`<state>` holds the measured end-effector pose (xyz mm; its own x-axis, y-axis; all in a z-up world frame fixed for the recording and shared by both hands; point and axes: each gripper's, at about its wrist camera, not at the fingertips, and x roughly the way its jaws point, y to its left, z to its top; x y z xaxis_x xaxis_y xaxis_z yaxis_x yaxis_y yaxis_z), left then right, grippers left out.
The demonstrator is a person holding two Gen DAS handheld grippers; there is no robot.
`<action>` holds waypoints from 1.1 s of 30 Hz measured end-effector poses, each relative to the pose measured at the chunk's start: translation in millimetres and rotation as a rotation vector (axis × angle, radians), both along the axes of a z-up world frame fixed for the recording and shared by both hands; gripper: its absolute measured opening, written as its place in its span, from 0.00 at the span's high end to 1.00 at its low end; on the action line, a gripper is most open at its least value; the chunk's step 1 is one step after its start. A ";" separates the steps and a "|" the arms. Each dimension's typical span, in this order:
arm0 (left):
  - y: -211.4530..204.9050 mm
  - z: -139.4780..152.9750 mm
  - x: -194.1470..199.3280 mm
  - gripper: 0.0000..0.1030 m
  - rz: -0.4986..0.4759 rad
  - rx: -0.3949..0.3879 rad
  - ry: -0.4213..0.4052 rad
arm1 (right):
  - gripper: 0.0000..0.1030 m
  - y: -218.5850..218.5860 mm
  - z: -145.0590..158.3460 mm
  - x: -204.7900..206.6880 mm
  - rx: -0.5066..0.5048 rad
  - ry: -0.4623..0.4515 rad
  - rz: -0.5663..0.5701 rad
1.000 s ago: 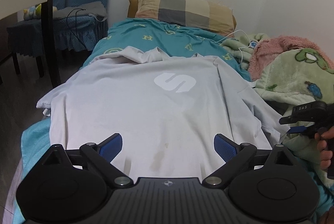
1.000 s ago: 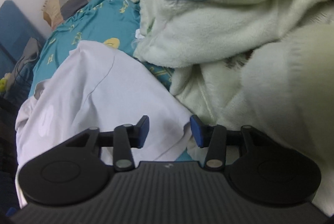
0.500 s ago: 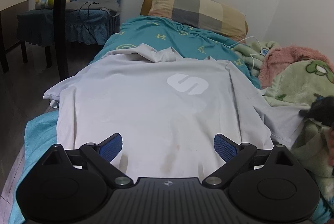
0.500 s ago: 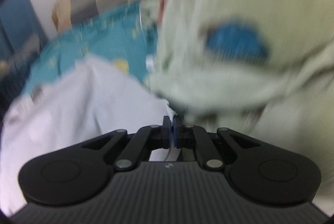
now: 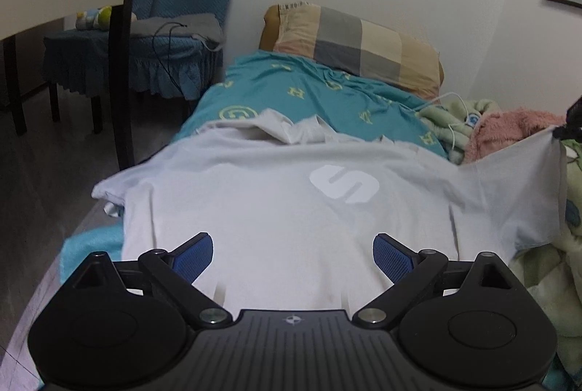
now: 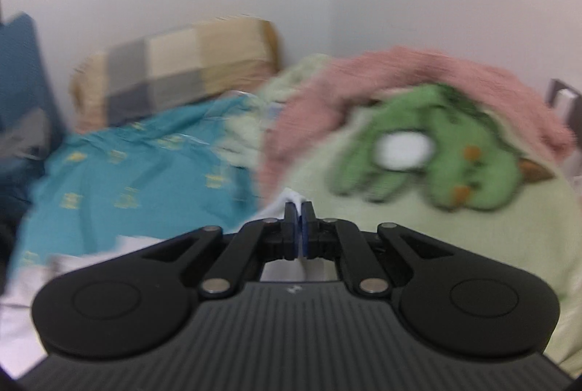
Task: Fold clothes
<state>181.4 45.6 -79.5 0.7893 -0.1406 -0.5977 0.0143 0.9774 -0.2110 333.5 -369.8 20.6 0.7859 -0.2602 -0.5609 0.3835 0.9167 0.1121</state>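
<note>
A pale grey cotton T-shirt with a white S logo (image 5: pixel 283 209) lies spread on the bed with the teal patterned sheet (image 5: pixel 309 92). The right hand-held gripper (image 6: pixel 300 209) is clamped on white cloth, seemingly the sleeve raised at three o'clock. The left hand-held gripper (image 5: pixel 293 254) hovers wide apart over the hem at six o'clock. Judged step: folding the right side inward; next, carry the sleeve toward nine o'clock.

Soft, even indoor light fills both views, with no glare and only faint shadows. The left wrist view is sharp, its edges bowed by the fisheye lens. The right wrist view is smeared by motion blur across the blanket (image 6: pixel 418 150) and pillow (image 6: pixel 174 67).
</note>
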 end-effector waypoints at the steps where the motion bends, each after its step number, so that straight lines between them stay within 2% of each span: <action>1: 5.0 1.9 -0.1 0.06 0.011 -0.001 -0.004 | 0.95 18.6 2.5 1.2 0.018 -0.001 0.036; 5: 25.0 9.5 -0.6 0.06 0.055 -0.007 -0.022 | 0.95 105.0 1.3 6.4 0.075 0.002 0.197; 9: 44.9 17.2 -1.0 0.06 0.098 -0.012 -0.040 | 0.95 198.6 -23.6 24.1 0.103 0.027 0.344; 12: 61.6 16.8 -0.8 0.05 0.142 -0.035 -0.034 | 0.95 251.0 -60.9 47.3 0.141 0.085 0.419; 15: 72.9 10.1 0.8 0.05 0.173 -0.055 -0.013 | 0.93 279.4 -104.8 71.1 0.156 0.132 0.487; 18: 75.3 -0.2 5.4 0.05 0.179 -0.057 0.013 | 0.91 281.8 -140.5 83.7 0.195 0.171 0.537; 19: 74.2 -4.0 7.6 0.05 0.173 -0.058 0.023 | 0.87 278.6 -146.3 81.3 0.204 0.171 0.544; 20: 73.0 -7.2 9.4 0.05 0.165 -0.062 0.031 | 0.78 272.8 -147.6 76.3 0.210 0.167 0.551; 21: 71.1 -10.6 11.1 0.05 0.156 -0.068 0.037 | 0.58 266.3 -147.8 70.5 0.216 0.161 0.559; 22: 69.1 -13.2 12.9 0.05 0.148 -0.076 0.044 | 0.48 258.2 -143.8 61.0 0.218 0.145 0.567; 27: 53.7 -20.1 14.8 0.05 0.099 -0.103 0.055 | 0.48 217.9 -106.0 -11.7 0.146 0.064 0.597; 30: 44.0 -21.4 12.2 0.05 0.071 -0.121 0.054 | 0.48 199.7 -81.4 -72.8 0.073 0.030 0.583; 33: 34.8 -21.5 4.5 0.05 0.046 -0.142 0.059 | 0.48 178.7 -66.3 -124.1 0.076 0.000 0.538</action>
